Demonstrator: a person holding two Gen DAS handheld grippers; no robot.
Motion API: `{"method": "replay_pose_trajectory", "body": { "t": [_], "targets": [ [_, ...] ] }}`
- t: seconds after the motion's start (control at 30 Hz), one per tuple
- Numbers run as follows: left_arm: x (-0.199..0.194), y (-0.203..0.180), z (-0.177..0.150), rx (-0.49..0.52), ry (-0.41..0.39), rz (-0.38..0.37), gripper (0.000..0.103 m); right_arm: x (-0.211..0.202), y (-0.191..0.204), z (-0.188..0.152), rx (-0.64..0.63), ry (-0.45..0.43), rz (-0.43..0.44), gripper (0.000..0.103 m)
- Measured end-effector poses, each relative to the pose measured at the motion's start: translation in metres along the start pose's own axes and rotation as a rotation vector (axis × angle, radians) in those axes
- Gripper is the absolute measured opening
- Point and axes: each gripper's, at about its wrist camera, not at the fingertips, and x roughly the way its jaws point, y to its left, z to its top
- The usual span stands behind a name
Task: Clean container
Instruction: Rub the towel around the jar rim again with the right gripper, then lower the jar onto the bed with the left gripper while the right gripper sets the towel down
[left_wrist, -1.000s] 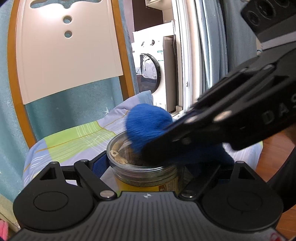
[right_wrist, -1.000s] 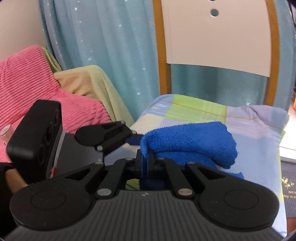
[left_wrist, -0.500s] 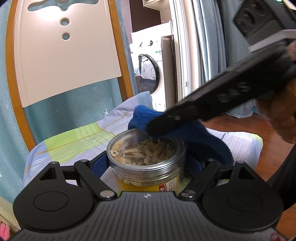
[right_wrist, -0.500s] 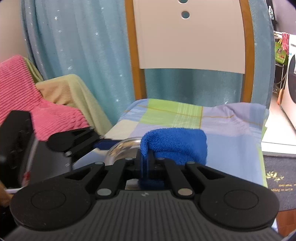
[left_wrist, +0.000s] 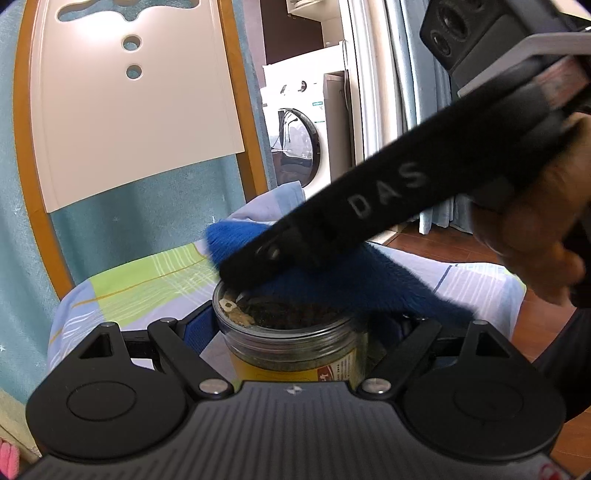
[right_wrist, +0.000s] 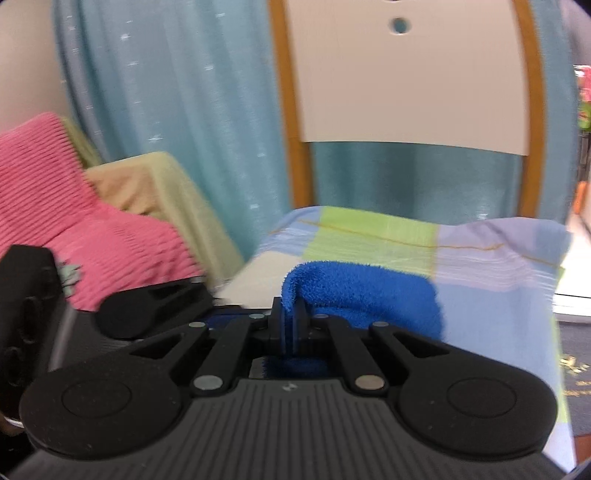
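The clear glass jar with a yellow label (left_wrist: 295, 343), filled with tan flakes, sits pinched between the left gripper (left_wrist: 295, 332) fingers above the checked cushion (left_wrist: 147, 280). The right gripper (right_wrist: 293, 325), clamped on the blue terry cloth (right_wrist: 369, 295), has swung back down from 2 o'clock; the cloth again covers the jar's top, so wiping continues.
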Motion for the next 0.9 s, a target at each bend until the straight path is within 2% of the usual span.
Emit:
{"method": "replay_pose_trajectory", "body": {
  "t": [0.13,0.27,0.37,0.47,0.6,0.7,0.8,0.9],
  "targets": [
    [0.0,0.0,0.0,0.006,0.0,-0.002,0.086,-0.018,-0.003,-0.009,0.011,0.013,-0.005,0.002],
    [0.002,0.001,-0.001,0.004,-0.001,0.0,0.086,-0.029,-0.001,-0.014,0.042,0.045,0.095,0.002],
    [0.004,-0.001,0.0,0.006,-0.004,0.007,0.086,-0.034,-0.011,-0.016,0.125,0.014,0.114,0.002],
    [0.006,-0.001,0.0,0.007,-0.007,0.014,0.086,-0.046,-0.028,-0.018,0.202,-0.032,0.087,0.002],
    [0.007,0.01,0.001,-0.038,-0.002,0.0,0.086,-0.069,-0.053,-0.017,0.213,-0.071,-0.025,0.002],
    [0.006,0.017,0.001,-0.042,0.005,0.04,0.086,-0.09,-0.072,-0.011,0.2,-0.104,-0.135,0.002],
    [0.006,0.023,0.001,-0.053,0.008,0.063,0.086,-0.105,-0.077,0.001,0.085,-0.149,-0.302,0.002],
    [0.006,0.028,0.001,-0.071,0.008,0.074,0.086,-0.103,-0.071,0.009,-0.052,-0.174,-0.402,0.002]
  ]
}}
